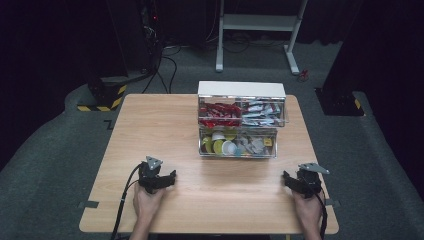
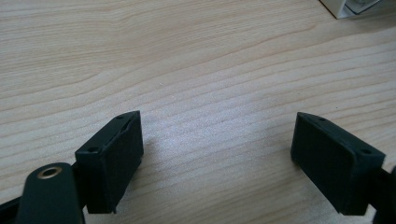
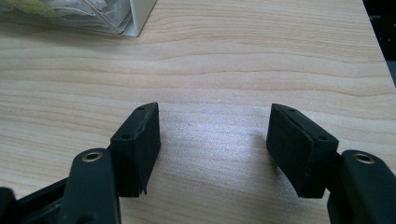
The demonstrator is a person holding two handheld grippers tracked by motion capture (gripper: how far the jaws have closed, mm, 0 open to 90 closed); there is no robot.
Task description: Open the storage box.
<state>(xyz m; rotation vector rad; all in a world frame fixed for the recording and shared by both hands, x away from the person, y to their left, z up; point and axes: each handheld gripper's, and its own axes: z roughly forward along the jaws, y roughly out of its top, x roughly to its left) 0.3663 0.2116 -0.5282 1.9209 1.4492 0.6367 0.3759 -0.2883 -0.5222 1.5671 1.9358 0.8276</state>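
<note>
High view: the left gripper (image 1: 165,179) and the right gripper (image 1: 294,181) rest low on the near part of the wooden table (image 1: 150,130), one at each side, each held in a hand. Neither holds anything. The nearest thing to them is the clear two-tier organiser (image 1: 241,120), standing at the far middle of the table and well apart from both. Its upper tier carries red sachets (image 1: 219,114) and pale sachets (image 1: 261,113); its lower tier carries small cups and capsules (image 1: 222,145) (contents too small to identify further).

Left gripper view: jaws stand wide apart over bare wood, nothing between them. A corner of the organiser (image 2: 348,7) shows at top right.

Right gripper view: jaws likewise wide apart and empty. The organiser's corner (image 3: 135,18) shows at top left.

Risks, as judged: the organiser looks light and unfixed, so a push on a drawer front could slide it back or tip it. The sachets are packed tight, so a pinch may take several, or slip off the glossy film.

Surface and room: light wood grain, level, uncluttered. Dark room, grey carpet, loose cables (image 1: 167,65) and a white frame (image 1: 257,25) behind the table, hazard-striped base (image 1: 102,97) at left.
</note>
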